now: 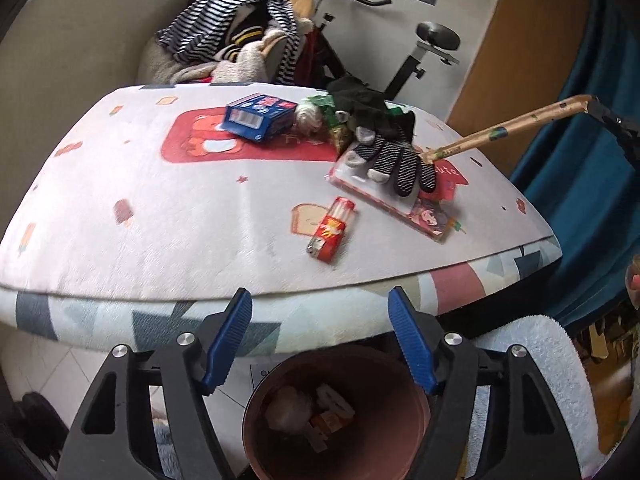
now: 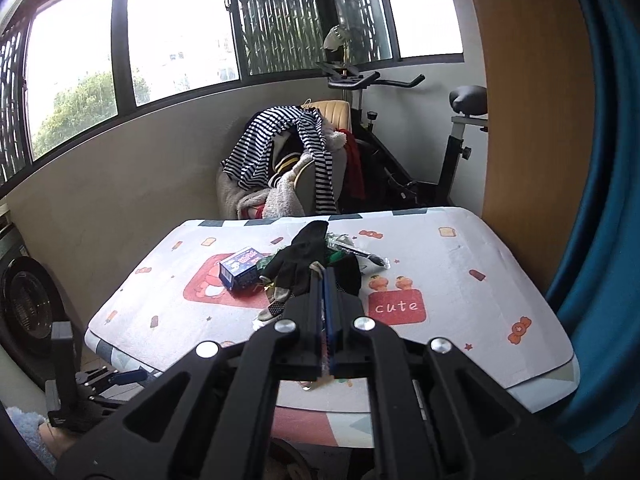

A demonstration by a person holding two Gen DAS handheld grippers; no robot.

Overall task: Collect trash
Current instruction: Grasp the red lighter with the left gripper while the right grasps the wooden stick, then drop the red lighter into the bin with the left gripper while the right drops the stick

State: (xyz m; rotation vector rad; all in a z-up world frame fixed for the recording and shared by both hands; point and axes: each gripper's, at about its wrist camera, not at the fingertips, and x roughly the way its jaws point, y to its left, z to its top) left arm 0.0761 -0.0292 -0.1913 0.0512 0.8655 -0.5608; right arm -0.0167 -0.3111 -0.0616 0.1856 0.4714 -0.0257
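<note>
My left gripper (image 1: pixel 320 300) stands open with nothing between its blue pads, just above a brown bin (image 1: pixel 384 432) that holds crumpled paper and wrappers. On the printed mat (image 1: pixel 160 220) lie a red packet (image 1: pixel 331 229), a blue box (image 1: pixel 260 118), a white paper ball (image 1: pixel 310 118), green wrappers (image 1: pixel 320 102) and black gloves (image 1: pixel 396 160) over a pink pack (image 1: pixel 400 204). My right gripper (image 2: pixel 322 272) is shut on a long tan paper stick (image 1: pixel 508 130). It holds the stick's upper end at the right, while the lower end reaches down beside the gloves.
Behind the table stand a chair heaped with striped clothes (image 2: pixel 280 144) and an exercise bike (image 2: pixel 460 140). A wooden panel (image 2: pixel 532 120) and a blue curtain (image 2: pixel 608 200) close the right side. A white towel (image 1: pixel 540 360) lies right of the bin, a fan (image 2: pixel 32 304) at far left.
</note>
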